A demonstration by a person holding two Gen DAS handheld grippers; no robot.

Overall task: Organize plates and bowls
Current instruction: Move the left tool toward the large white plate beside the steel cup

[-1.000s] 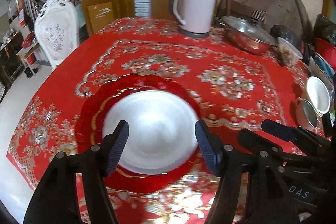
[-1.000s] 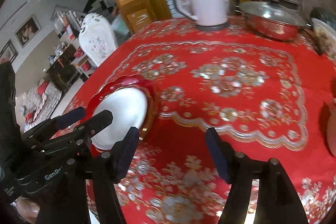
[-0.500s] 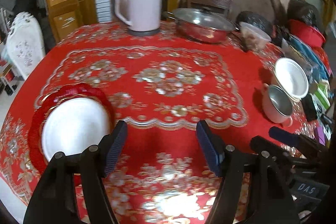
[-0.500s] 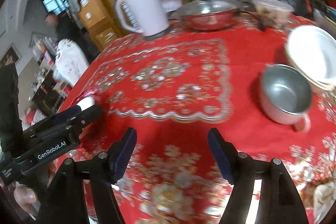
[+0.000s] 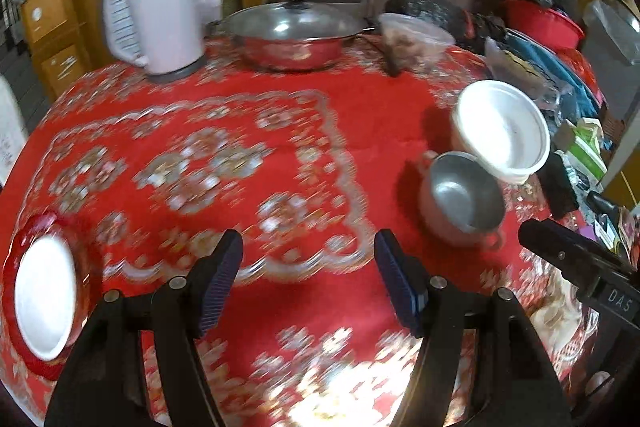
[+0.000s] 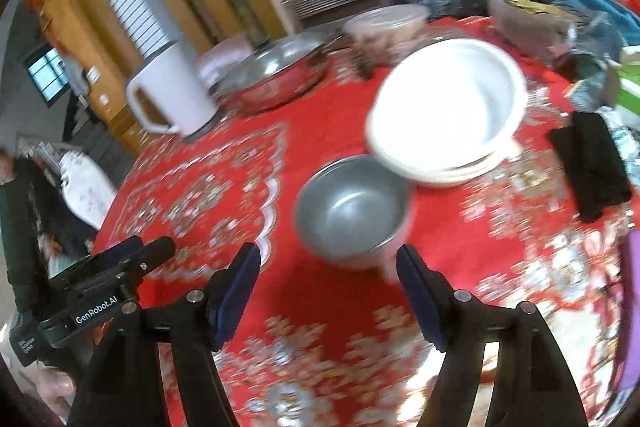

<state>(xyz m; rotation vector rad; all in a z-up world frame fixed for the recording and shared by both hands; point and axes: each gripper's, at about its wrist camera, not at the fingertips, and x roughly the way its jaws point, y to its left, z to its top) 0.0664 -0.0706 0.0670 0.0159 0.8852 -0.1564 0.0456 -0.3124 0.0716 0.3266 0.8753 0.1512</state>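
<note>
Right gripper is hovering low over the counter, jaws spread wide, holding nothing. Metal bowl is sitting just beyond its fingertips, nearer the right finger. White bowls are sitting stacked behind it, their rim overlapping the metal bowl's far edge. A black pouch is lying to the right, near the counter edge.

Left gripper is also hanging apart and empty, over bare red cloth at mid-counter. White plate is resting on a red plate at the far left edge, well apart from the bowls. Kettle and lidded pan are standing along the back. Open cloth is lying between the plates and bowls.
</note>
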